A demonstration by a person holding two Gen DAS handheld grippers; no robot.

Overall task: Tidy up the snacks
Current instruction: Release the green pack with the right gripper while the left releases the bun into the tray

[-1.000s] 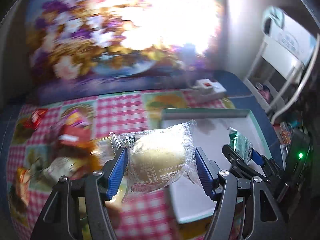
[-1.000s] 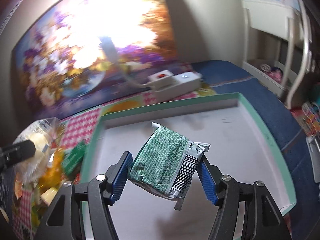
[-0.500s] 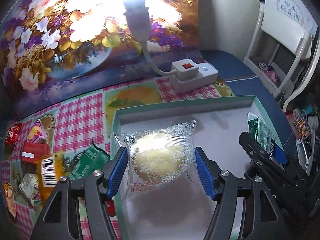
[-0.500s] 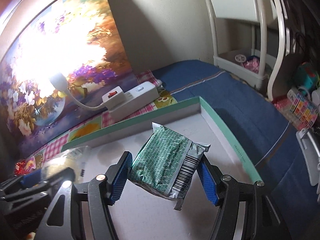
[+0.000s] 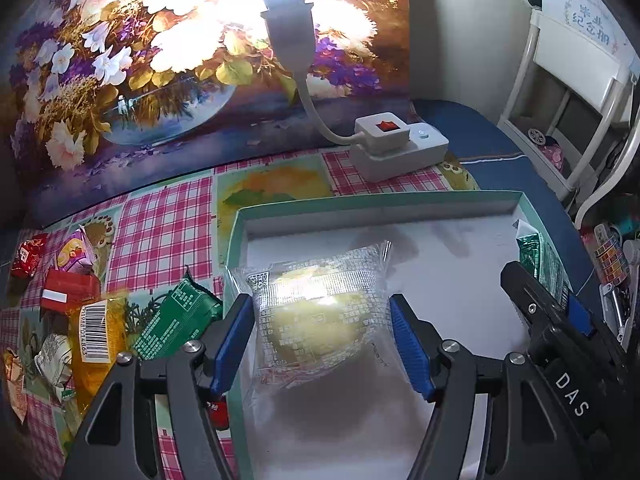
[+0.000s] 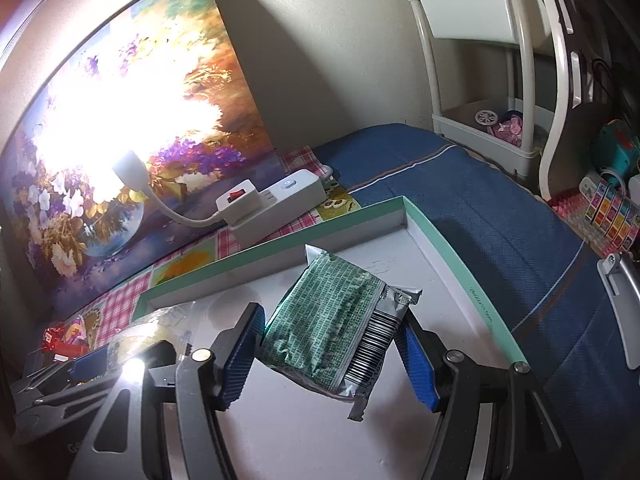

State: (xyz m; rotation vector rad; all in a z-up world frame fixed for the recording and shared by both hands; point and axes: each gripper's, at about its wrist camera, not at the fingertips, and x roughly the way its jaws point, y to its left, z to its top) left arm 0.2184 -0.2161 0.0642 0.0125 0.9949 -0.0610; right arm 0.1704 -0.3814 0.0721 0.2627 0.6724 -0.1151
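While the left gripper holds the clear cake pack and the right gripper holds the green pack over the tray, both probably let go next.

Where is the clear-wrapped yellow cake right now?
The clear-wrapped yellow cake sits between the left gripper jaws, over the left end of the green-rimmed tray, with the loose snack pile on the checked cloth beside it.

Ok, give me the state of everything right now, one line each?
Left gripper: shut on the clear cake packet, held over the tray.
Right gripper: shut on the green packet, over the tray's right side.
Tray: no loose snacks inside.
Lamp: on.
Snack pile: on the cloth, outside the tray.
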